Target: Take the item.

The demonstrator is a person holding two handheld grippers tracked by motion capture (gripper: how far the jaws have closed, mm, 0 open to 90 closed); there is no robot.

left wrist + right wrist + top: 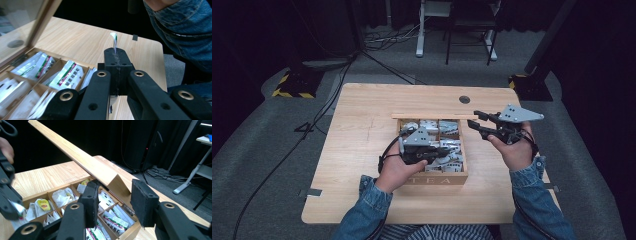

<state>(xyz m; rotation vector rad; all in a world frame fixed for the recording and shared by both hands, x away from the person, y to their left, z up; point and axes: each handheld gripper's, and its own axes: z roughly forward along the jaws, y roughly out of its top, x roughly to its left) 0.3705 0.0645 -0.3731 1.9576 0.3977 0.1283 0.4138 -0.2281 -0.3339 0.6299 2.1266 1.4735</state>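
The left gripper (116, 56) is clamped on a tea packet (114, 40), held just above the wooden tea box (439, 178). The packet looks light and flimsy (likely easy to crumple), best pinched by its edge. The right gripper (113, 202), jaws apart, hovers beside the box's raised lid (75, 152).

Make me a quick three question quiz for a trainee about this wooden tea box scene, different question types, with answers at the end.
1. True or false: the hinged lid of the wooden compartment box marked TEA stands open.
2. Multiple choice: the left gripper is A) open over the light wooden table, B) shut on a thin white packet with a green stripe, C) shut on the lid.
3. Fill in: the right gripper, beside the box, has its jaws ____.

Key: 1 true. 2 B. 3 open.
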